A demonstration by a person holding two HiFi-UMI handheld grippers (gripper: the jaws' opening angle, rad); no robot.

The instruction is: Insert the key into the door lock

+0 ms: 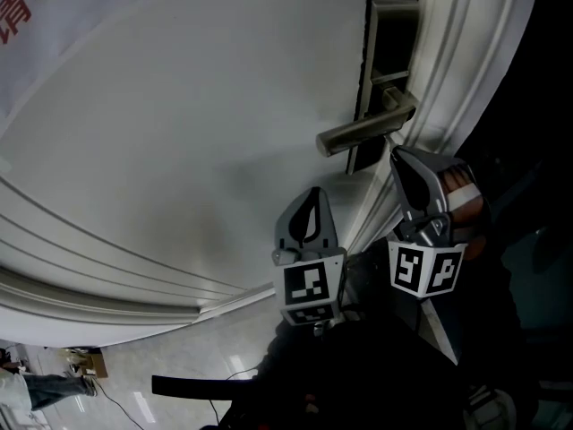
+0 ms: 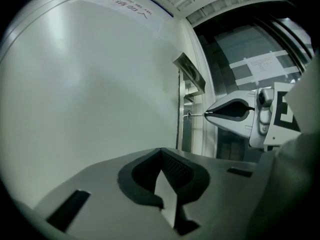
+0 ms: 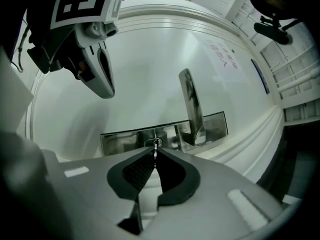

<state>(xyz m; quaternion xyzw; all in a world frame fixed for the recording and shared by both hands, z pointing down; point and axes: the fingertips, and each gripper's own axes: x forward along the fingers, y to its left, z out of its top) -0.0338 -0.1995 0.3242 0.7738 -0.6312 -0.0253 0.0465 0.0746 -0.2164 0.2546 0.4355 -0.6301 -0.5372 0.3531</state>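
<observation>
A dark lock plate [image 1: 387, 47] with a metal lever handle [image 1: 363, 133] sits on the white door [image 1: 197, 133]. My right gripper [image 1: 395, 154] is just under the handle, at the plate's lower end. In the right gripper view it [image 3: 155, 153] is shut on a thin key [image 3: 155, 149], whose tip meets the keyhole [image 3: 155, 143] in the plate [image 3: 120, 139]. The left gripper view shows that key [image 2: 197, 115] running level from the right gripper [image 2: 207, 114] to the lock [image 2: 188, 115]. My left gripper [image 1: 313, 192] hangs lower left of the lock, shut, holding nothing [image 2: 161, 152].
Stepped door-frame moulding [image 1: 466, 52] runs beside the lock plate, with a dark gap beyond. Red characters [image 1: 27, 7] mark the door's top left. A paper notice [image 3: 226, 59] is stuck on the door. Tiled floor [image 1: 134, 374] with a cable and a distant person lies below.
</observation>
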